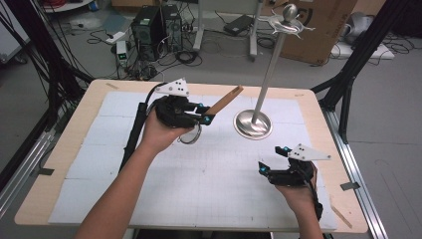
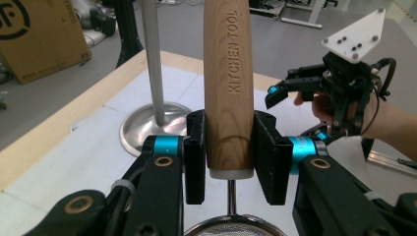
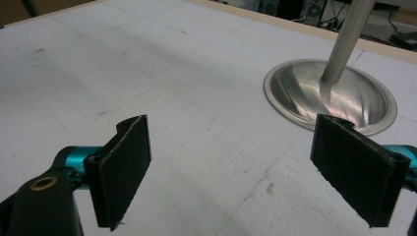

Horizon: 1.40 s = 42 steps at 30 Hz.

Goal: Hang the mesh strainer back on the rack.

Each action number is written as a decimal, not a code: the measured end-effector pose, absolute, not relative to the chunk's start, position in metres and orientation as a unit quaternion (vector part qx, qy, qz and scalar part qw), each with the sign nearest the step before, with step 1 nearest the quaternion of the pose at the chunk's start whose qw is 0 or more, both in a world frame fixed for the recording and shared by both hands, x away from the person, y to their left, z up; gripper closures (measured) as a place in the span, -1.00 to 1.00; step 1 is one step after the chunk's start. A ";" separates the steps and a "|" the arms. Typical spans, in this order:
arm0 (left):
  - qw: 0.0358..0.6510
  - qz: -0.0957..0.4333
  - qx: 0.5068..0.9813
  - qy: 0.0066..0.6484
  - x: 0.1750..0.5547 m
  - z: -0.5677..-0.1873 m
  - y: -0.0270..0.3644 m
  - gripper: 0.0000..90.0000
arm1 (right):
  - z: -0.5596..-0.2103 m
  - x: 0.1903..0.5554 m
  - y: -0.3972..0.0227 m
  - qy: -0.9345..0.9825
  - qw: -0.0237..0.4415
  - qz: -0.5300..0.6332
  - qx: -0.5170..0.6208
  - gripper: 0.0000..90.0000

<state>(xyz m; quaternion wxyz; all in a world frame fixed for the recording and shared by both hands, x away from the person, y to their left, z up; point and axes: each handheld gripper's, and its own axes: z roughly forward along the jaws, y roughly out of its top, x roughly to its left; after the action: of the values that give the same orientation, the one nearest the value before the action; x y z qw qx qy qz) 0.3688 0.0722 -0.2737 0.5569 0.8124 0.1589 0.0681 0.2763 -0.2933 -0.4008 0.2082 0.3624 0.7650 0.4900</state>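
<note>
1. Fingers of the left gripper (image 2: 229, 155) are clamped on the wooden handle (image 2: 229, 88) of a strainer, gripping low on the handle, just above its white end cap. The "KITCHEN TOOL" lettering runs up the handle away from the cam.
2. High view: left gripper (image 1: 205, 118) sits at approx 11 o'clock on the surface (image 1: 209, 184), w/ the handle (image 1: 225, 101) angled up toward 1 o'clock. The wire mesh bowl (image 1: 190, 136) hangs below the hand, looks lifted off the surface, though contact is hard to rule out.
3. Judgement: the low grip leaves the handle's free end clear, prob. so that end can be brought to the stand's hooks.
4. Stand (image 1: 268, 69): tall metal pole on a round base (image 1: 253, 124), near 1 o'clock, just beside the handle tip but apart from it. Hook-like arms and a ball sit at the top (image 1: 289, 20).
5. Right gripper (image 1: 272, 160): fingers wide apart, holding nothing. It hovers low at approx 4 o'clock; its own view looks over bare surface at the base (image 3: 329, 96).
6. Judgement: the right one seems parked near the base, poss. ready to steady the stand while the left does the hanging.
7. Risk: a knock from the handle could tip the pole.
</note>
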 end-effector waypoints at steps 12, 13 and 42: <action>0.569 0.076 0.805 0.150 0.382 -0.247 0.059 0.53 | -0.400 0.276 -0.297 0.763 0.212 0.493 0.361 -0.68; 0.571 0.074 0.805 0.147 0.385 -0.244 0.058 0.53 | -0.400 0.276 -0.297 0.762 0.212 0.493 0.362 -0.68; 0.556 0.082 0.818 0.123 0.411 -0.196 0.036 0.53 | -0.399 0.276 -0.300 0.759 0.212 0.495 0.365 -0.68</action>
<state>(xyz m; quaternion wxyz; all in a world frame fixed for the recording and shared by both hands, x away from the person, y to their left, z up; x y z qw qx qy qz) 0.4107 0.0360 -0.1959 0.5560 0.8179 0.1233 0.0820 0.2760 -0.3002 -0.3994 0.2119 0.3654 0.7595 0.4947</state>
